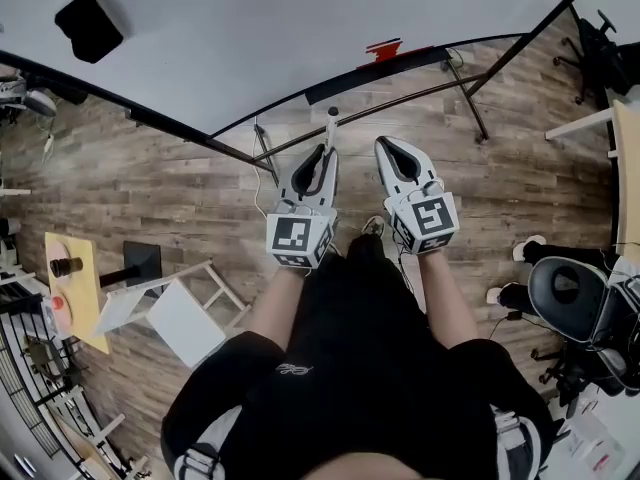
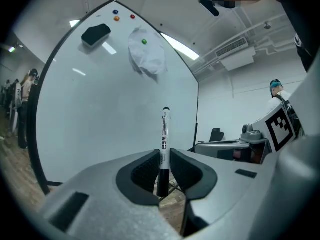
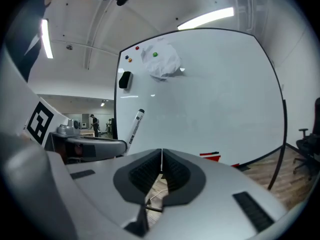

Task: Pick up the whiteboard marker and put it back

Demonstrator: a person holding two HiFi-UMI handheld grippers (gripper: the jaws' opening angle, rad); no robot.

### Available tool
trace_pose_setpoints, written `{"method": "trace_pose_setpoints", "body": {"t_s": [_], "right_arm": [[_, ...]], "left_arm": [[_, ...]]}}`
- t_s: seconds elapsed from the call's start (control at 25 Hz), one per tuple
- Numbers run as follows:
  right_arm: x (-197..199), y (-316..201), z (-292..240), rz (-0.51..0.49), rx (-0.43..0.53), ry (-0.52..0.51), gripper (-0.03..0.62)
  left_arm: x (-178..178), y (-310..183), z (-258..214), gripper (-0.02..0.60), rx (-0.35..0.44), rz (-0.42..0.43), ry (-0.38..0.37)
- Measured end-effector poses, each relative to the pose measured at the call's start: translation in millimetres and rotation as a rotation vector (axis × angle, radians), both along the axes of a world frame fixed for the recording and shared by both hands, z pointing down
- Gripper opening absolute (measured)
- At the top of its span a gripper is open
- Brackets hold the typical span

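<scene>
The person wears a black short-sleeved top (image 1: 330, 398) with a small pale logo (image 1: 295, 369) and white bands (image 1: 200, 458) near the shoulders. Below it are black trousers (image 1: 352, 268). The left gripper (image 1: 327, 153) and right gripper (image 1: 385, 146) have smooth light grey shells. Their tapering fingers (image 2: 145, 171) are lined with black ribbed pads. Each has a cube (image 1: 297, 236) at the wrist end, printed with black-and-white square markers.
</scene>
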State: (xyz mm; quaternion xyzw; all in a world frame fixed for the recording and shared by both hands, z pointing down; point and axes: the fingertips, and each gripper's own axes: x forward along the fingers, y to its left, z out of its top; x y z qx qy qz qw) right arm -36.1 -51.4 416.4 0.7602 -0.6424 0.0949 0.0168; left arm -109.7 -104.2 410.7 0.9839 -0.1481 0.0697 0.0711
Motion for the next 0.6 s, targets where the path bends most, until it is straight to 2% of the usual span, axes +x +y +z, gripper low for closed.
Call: {"method": "trace_pose_setpoints", "body": {"t_s": [0.28,0.6], "right_arm": [[-36.8,21.4,-13.8,0.066,-0.017,0.041,0.004],[-43.8,66.5,-17.2,0.185,-0.040,0.055,0.004]], "left_arm": [[-31.9,17.3,-14.8,0.066,0.010,0.069,0.041],[-30.8,50.4,-13.8,0.066,-0.028,0.176,0.076]]}}
